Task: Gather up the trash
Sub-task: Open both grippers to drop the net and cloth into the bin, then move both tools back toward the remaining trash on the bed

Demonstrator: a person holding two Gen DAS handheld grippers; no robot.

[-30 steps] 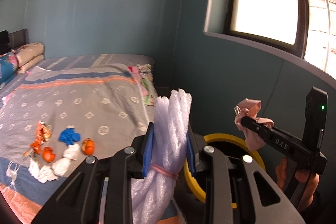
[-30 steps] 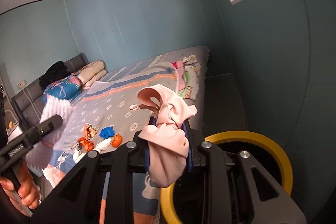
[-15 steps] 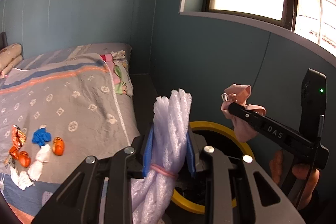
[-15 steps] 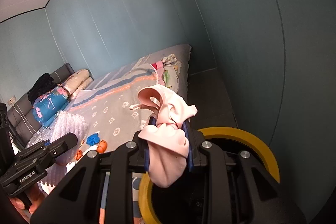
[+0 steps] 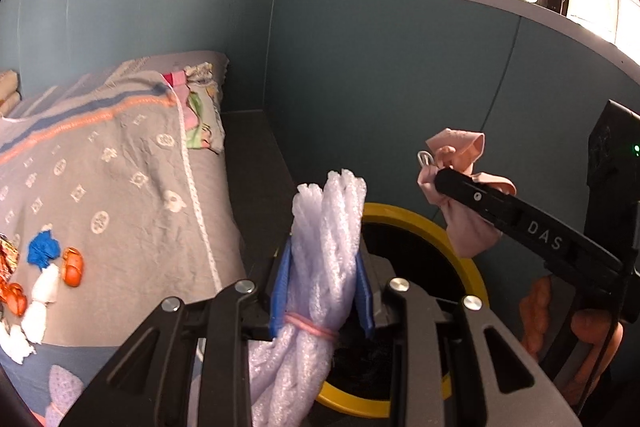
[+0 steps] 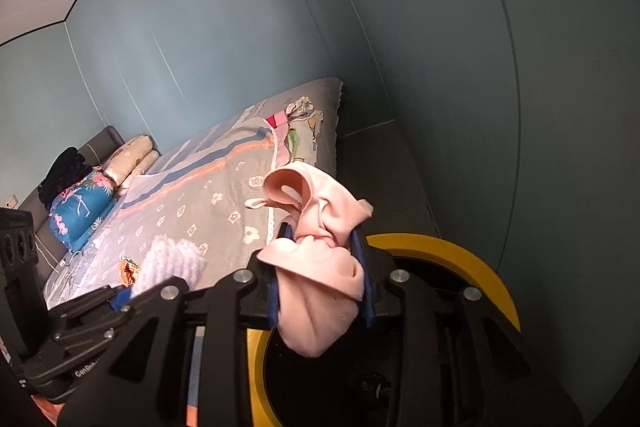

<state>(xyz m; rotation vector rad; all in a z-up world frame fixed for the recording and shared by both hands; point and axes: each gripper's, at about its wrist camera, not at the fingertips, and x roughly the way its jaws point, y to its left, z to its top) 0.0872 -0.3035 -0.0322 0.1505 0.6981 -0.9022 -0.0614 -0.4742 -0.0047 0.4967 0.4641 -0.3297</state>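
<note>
Drop-off step. The left hand-held gripper (image 5: 322, 287) pinches a banded foam-wrap bundle (image 5: 320, 259) over the yellow-rimmed bin (image 5: 416, 217) beside the bed (image 5: 132, 163). The right hand-held gripper (image 6: 322, 277), jaws just easing apart, has the pink cloth (image 6: 320, 259) between them above the bin. Next: release both. 1 litter cluster (image 5: 44, 275) remains near the bed's left edge.

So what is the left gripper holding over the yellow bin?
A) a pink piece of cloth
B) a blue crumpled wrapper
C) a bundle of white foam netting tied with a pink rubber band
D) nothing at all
C: in the left wrist view the left gripper clamps a bundle of white foam netting with a pink rubber band round it, in front of the yellow bin.
</note>
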